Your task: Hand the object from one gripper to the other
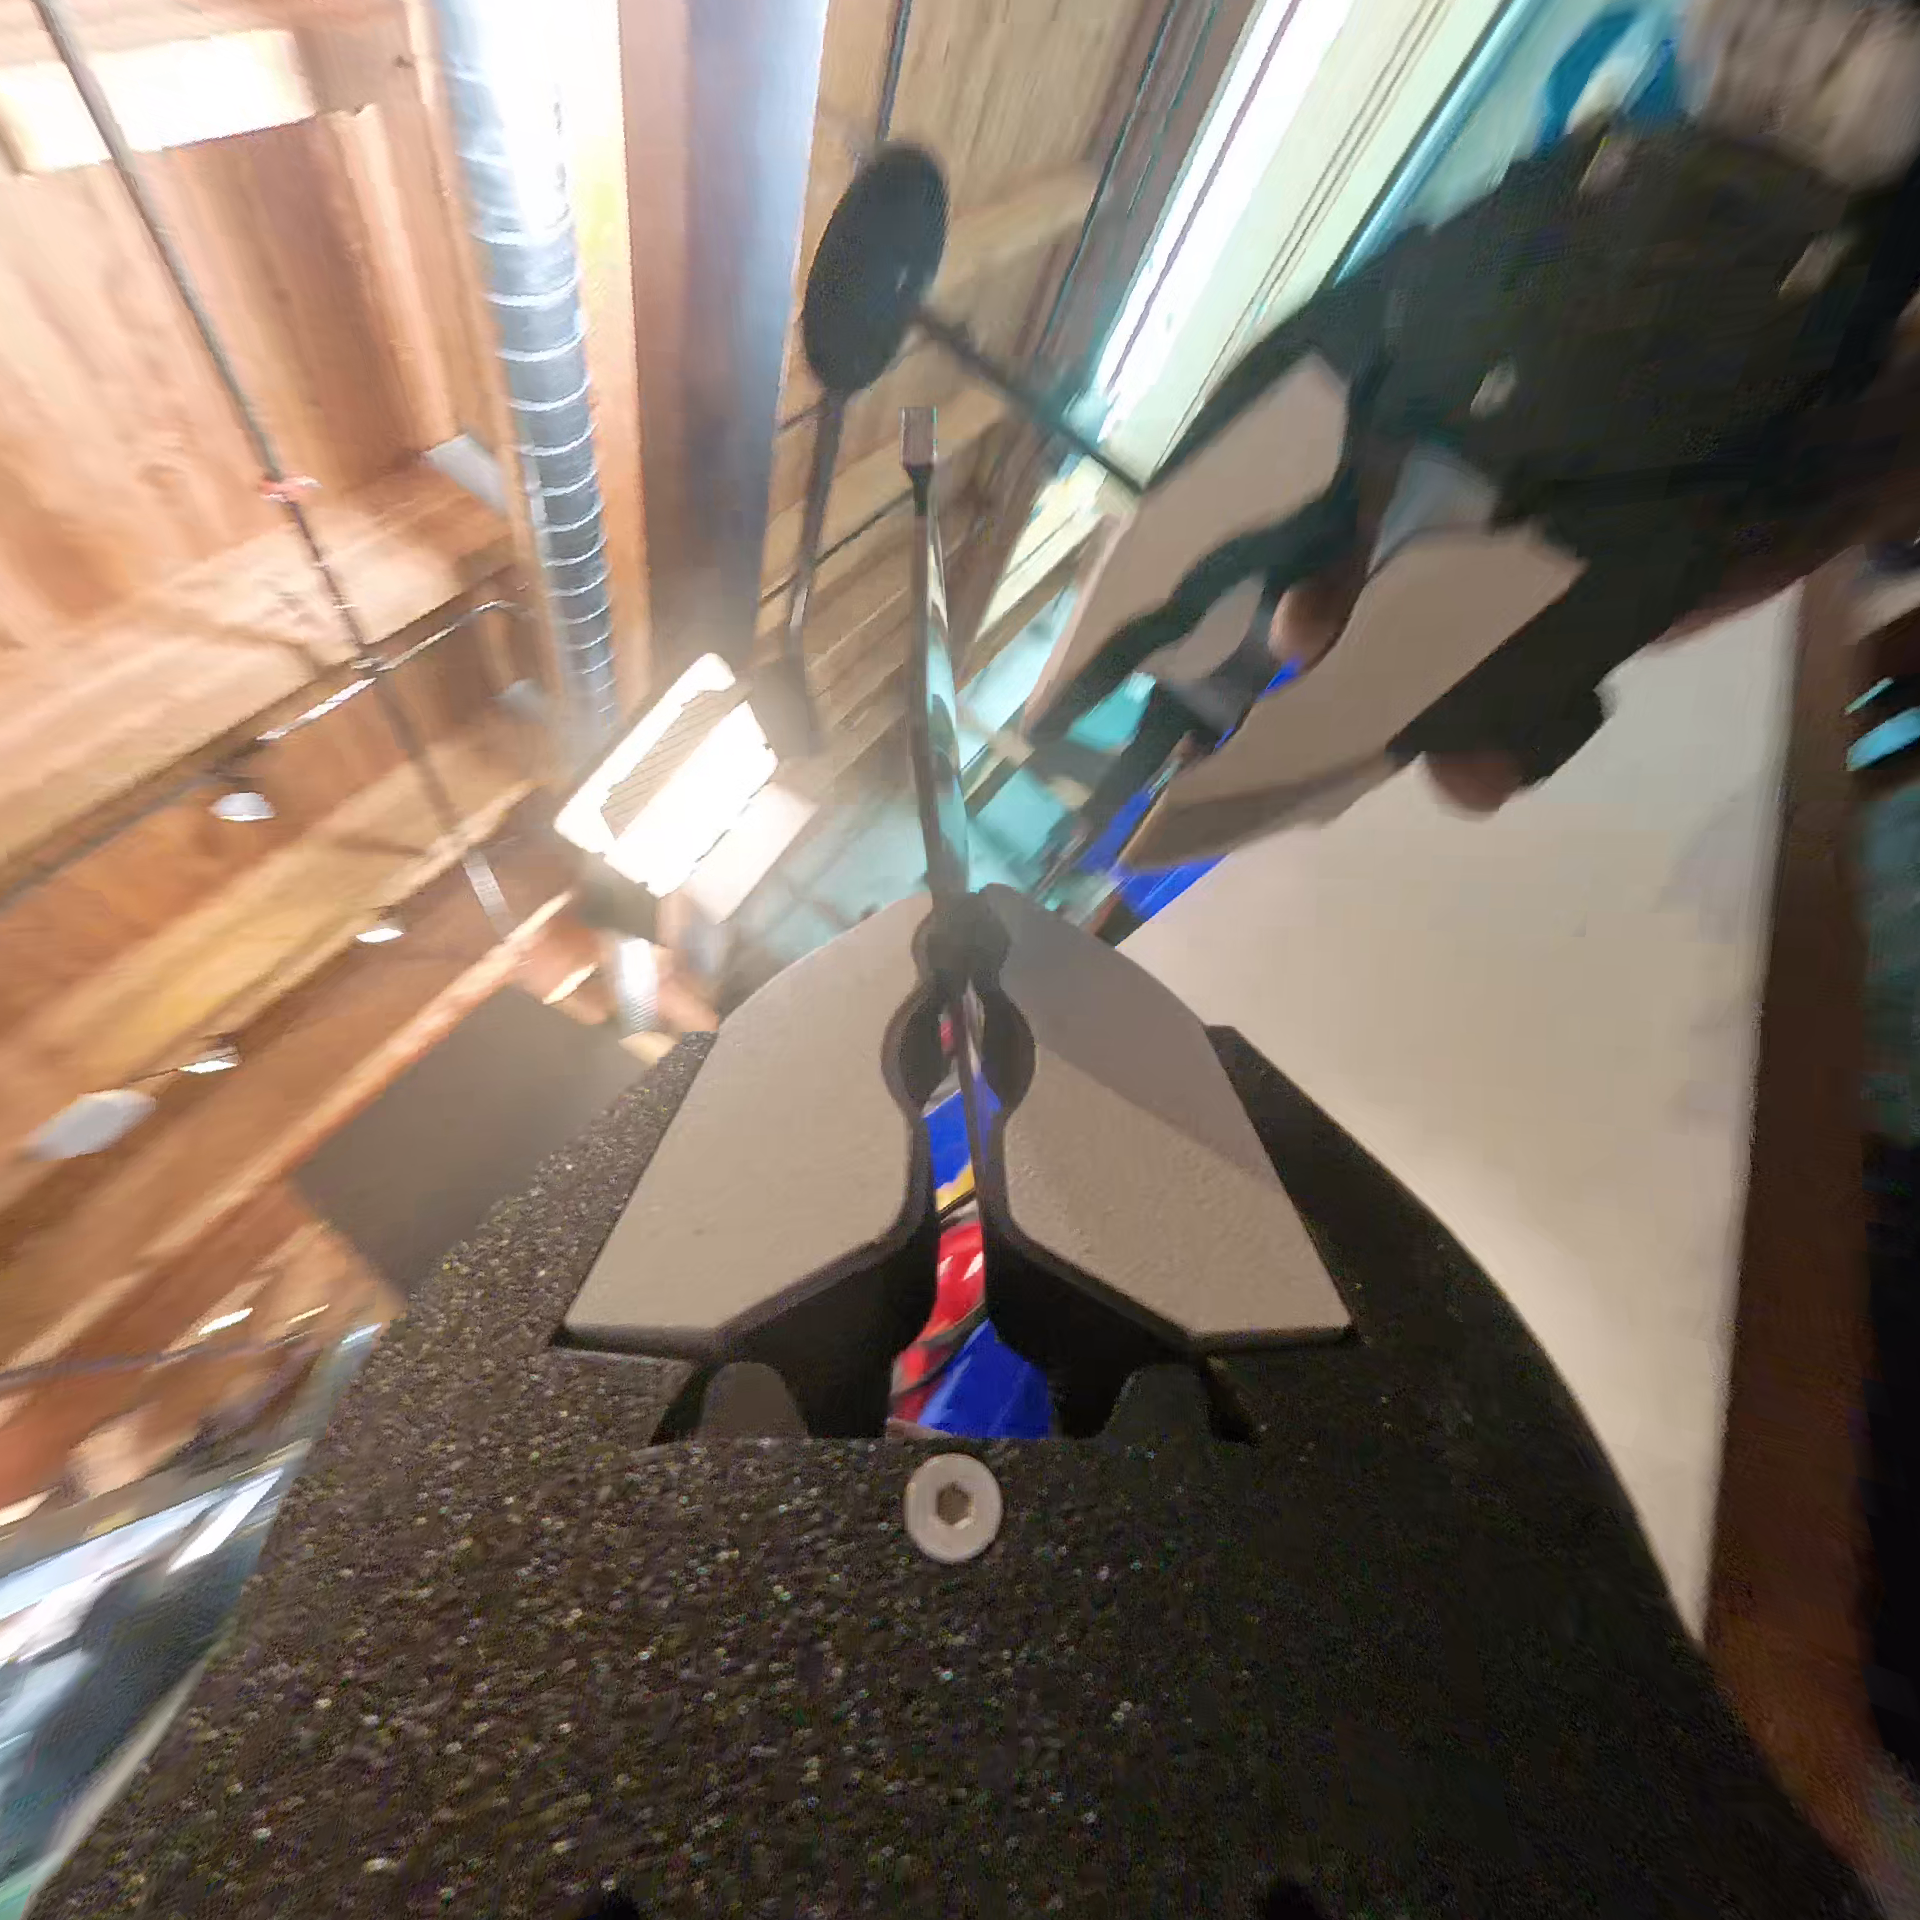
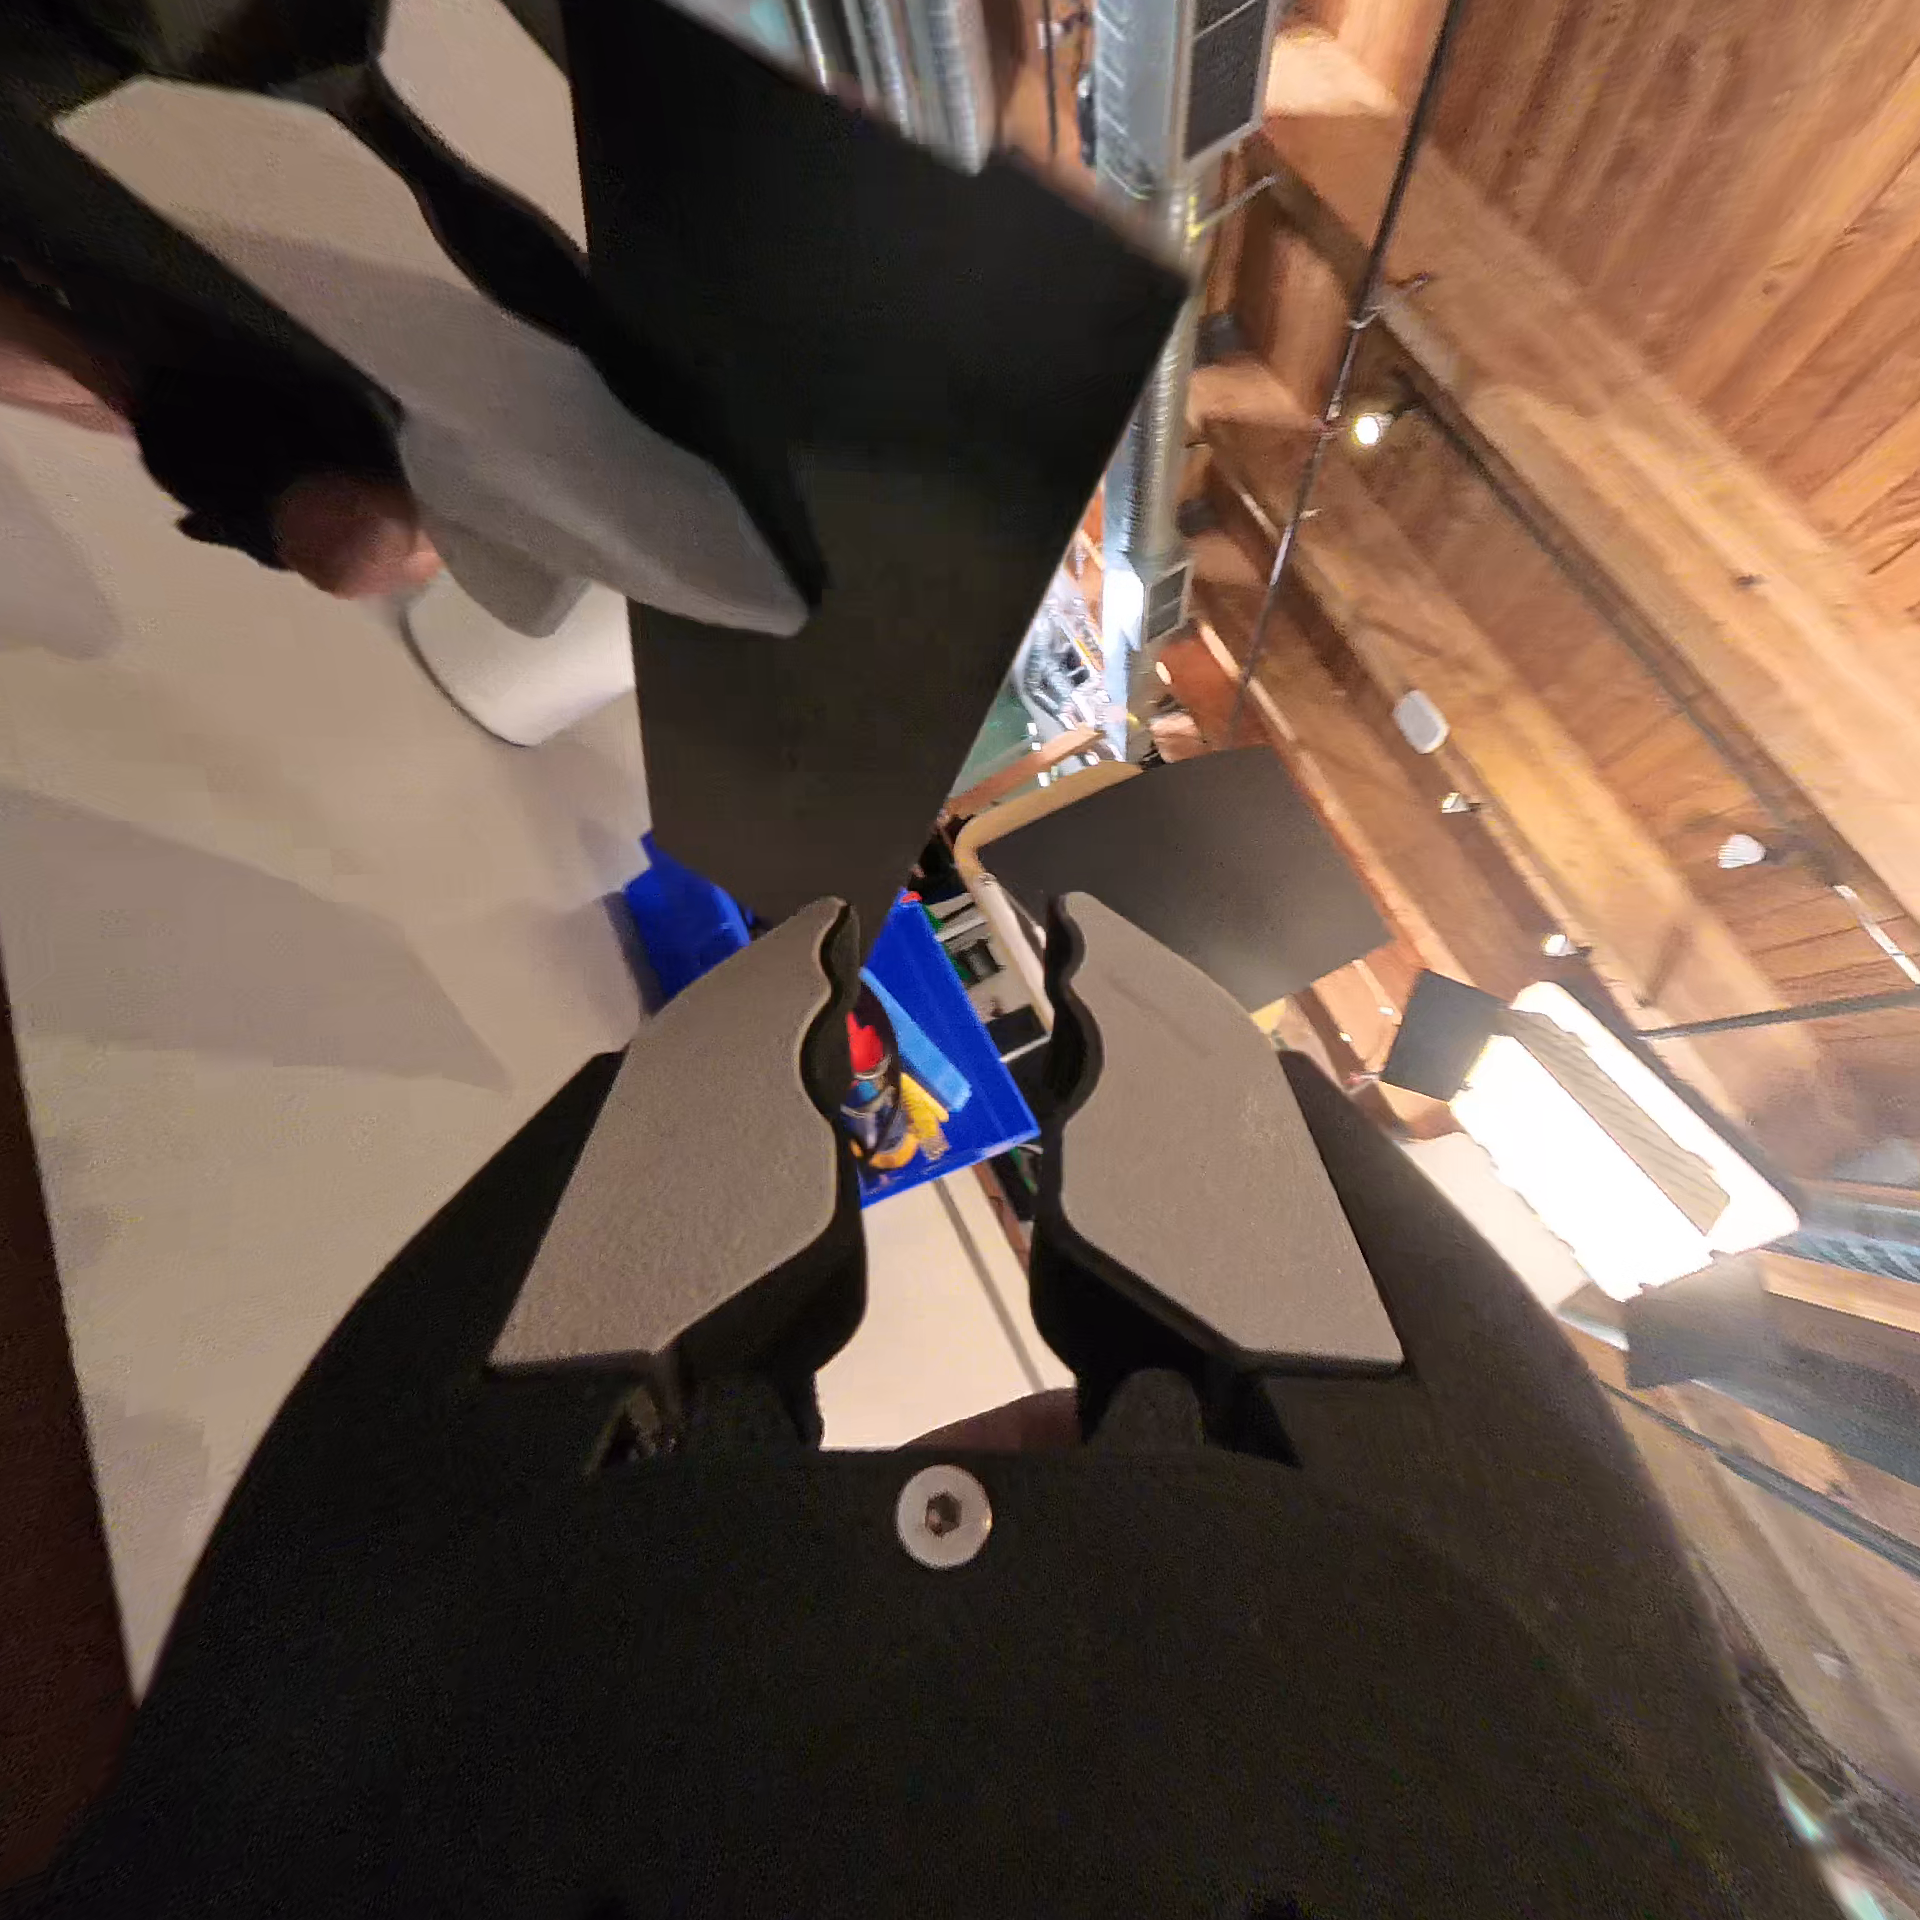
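Edgewise grip suited the handover: our left tool [image 1: 961,951] clamped the thin black sheet [image 1: 940,665] (a flat panel), while beside it our right tool [image 2: 945,935] stood apart, empty.

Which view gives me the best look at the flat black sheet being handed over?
The right wrist view: the black sheet shows its broad face there, with the left gripper clamped on it and its corner at the open right gripper. The left wrist view shows it only edge-on.
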Action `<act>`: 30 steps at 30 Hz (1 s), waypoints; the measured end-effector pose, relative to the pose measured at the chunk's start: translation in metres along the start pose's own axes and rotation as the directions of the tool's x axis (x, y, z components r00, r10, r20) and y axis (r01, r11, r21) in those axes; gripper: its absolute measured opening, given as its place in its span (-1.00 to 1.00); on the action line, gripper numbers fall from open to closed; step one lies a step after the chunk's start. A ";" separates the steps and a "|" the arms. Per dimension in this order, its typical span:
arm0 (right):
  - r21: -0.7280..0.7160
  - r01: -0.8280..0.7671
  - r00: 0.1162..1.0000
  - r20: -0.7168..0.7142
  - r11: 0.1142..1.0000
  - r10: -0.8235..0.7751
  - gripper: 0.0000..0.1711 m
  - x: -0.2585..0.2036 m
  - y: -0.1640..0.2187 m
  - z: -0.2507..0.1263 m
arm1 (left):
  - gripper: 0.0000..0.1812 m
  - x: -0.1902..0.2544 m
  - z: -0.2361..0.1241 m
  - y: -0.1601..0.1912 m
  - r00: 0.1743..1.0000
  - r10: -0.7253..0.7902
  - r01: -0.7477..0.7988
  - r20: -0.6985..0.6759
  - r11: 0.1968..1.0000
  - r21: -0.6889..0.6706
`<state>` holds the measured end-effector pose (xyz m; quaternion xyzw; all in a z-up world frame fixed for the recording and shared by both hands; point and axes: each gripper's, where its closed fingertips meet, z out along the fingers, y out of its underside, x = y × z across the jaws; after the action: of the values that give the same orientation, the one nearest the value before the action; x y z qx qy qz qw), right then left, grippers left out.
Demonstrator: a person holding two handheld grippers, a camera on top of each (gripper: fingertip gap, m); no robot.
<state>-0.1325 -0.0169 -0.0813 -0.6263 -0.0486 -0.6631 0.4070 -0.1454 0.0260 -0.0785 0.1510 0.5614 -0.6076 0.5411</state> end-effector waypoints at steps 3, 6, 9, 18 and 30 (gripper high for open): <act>-0.006 0.050 0.998 -0.034 0.999 -0.050 -0.54 0.005 -0.004 -0.002 | -0.97 -0.003 0.004 0.022 0.974 0.223 -0.212 0.046 0.961 -0.179; -0.003 0.111 0.992 -0.055 0.994 -0.111 -0.47 0.005 -0.012 -0.003 | -0.98 0.000 0.006 0.038 0.924 0.383 -0.363 0.014 0.886 -0.289; -0.013 0.199 0.979 -0.046 0.980 -0.200 -0.40 -0.001 -0.017 -0.002 | -0.98 0.003 0.007 0.049 0.895 0.446 -0.426 -0.021 0.839 -0.338; -0.161 0.294 0.952 0.135 0.942 -0.274 -0.99 -0.040 0.017 0.012 | -0.74 0.013 0.010 0.042 0.920 0.392 -0.385 -0.026 0.888 -0.251; 0.041 -0.723 0.688 0.120 0.689 0.715 -0.98 0.021 0.005 0.005 | -0.28 -0.054 0.001 0.046 0.421 -0.904 0.898 0.077 0.427 0.108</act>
<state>-0.1233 -0.0272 -0.0638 -0.6080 0.1535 -0.4173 0.6578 -0.0872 0.0616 -0.0594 -0.1969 0.5053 -0.8244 0.1620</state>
